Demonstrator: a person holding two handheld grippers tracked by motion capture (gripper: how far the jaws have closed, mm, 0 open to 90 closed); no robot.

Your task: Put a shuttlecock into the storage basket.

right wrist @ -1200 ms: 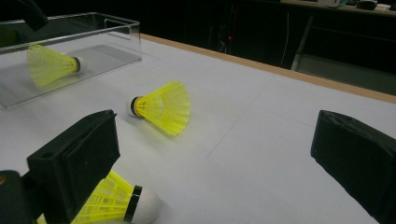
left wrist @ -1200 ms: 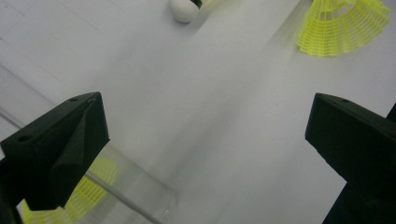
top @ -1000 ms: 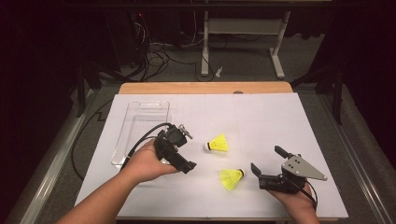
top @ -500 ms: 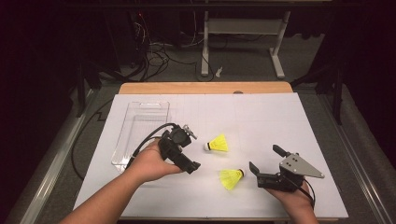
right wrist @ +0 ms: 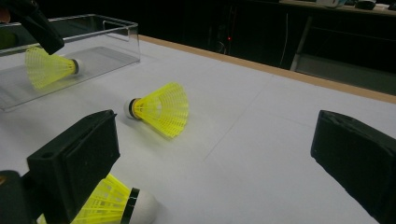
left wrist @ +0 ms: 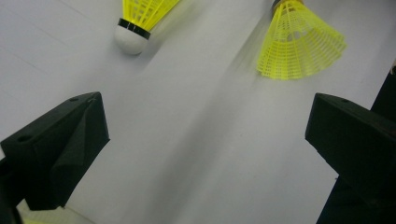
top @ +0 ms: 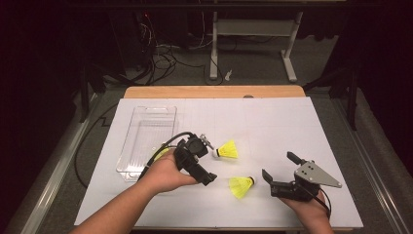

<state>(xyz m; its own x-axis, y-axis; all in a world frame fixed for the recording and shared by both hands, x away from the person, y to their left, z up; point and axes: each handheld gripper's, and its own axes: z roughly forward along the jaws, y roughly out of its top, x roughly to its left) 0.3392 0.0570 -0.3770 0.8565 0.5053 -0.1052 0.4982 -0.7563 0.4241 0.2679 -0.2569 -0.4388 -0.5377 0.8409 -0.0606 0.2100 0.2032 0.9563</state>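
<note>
Both grippers point(top: 204, 163) point(top: 278, 168) with jaws wide open, empty, two yellow shuttlecocks point(top: 228, 149) point(top: 241, 186) between, right gripper at 3 o'clock.

Shuttlecocks point(top: 228, 149) yellow plastic mesh; tray point(top: 146, 127) clear glossy plastic; table point(top: 272, 122) matt white.

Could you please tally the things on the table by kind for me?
Yellow shuttlecocks: 3, far one, near one, one in the tray
Clear tray: 1
Total: 4
</note>
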